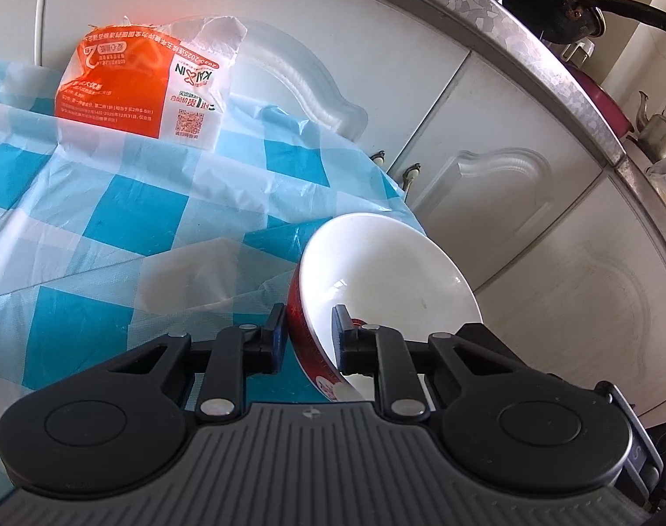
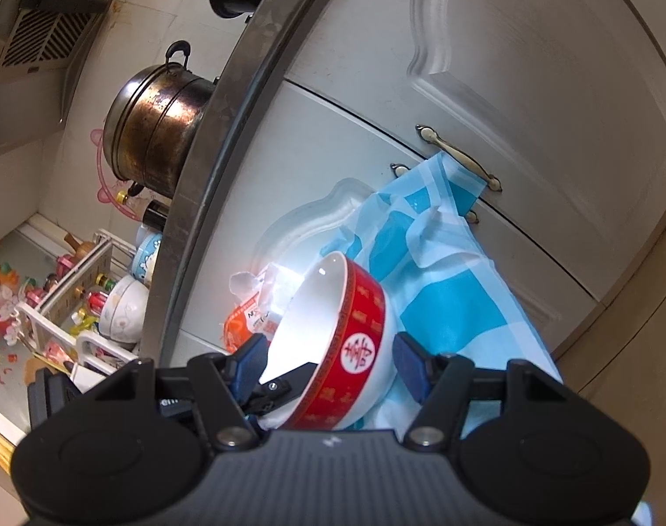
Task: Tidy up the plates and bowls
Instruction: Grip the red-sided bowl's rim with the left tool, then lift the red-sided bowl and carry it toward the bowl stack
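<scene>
Left gripper [image 1: 309, 337] clamps the red-banded bowl [image 1: 377, 271] by its rim.
Right gripper [image 2: 328, 361] stands wide around it over the checked cloth [image 1: 114, 201].

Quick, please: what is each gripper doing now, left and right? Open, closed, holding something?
Left gripper: closed on the rim of the red-and-white bowl.
Right gripper: open, its fingers on either side of the same bowl, not clamped.

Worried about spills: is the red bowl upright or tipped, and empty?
Tipped and empty: the red bowl stands on edge in the left gripper, its bare white inside facing sideways.
</scene>
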`<state>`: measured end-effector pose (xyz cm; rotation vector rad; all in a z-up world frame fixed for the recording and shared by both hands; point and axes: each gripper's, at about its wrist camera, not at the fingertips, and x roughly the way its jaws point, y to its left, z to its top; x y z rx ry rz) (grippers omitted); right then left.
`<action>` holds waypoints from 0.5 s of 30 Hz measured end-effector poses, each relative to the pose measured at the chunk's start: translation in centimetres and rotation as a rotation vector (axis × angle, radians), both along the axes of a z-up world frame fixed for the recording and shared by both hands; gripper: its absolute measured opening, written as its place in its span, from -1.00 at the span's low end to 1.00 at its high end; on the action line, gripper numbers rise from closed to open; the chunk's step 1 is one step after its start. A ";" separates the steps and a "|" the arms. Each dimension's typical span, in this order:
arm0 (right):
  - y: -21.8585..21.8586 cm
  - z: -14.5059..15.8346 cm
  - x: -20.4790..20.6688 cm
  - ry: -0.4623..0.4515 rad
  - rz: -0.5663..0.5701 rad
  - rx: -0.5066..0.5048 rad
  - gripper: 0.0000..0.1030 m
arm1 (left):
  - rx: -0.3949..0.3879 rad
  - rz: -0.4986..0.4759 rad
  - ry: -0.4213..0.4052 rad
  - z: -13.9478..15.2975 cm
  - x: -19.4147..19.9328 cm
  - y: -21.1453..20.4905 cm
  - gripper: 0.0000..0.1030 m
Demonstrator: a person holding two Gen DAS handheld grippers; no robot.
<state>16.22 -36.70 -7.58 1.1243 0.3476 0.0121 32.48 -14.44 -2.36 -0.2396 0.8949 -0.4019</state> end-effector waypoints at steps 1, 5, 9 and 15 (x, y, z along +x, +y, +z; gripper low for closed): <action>0.1 0.0 0.0 0.001 0.002 -0.007 0.25 | -0.002 0.003 0.002 0.0 0.0 0.1 -0.62; 0.4 0.4 0.1 -0.012 0.022 -0.031 0.25 | 0.000 0.021 -0.005 0.3 -0.3 0.5 -0.62; 0.7 0.7 0.1 -0.032 0.043 -0.037 0.25 | -0.014 0.029 -0.008 0.9 -0.8 1.4 -0.62; 1.1 1.5 -0.2 -0.071 0.071 -0.054 0.25 | -0.031 0.030 -0.039 2.2 -1.9 2.2 -0.60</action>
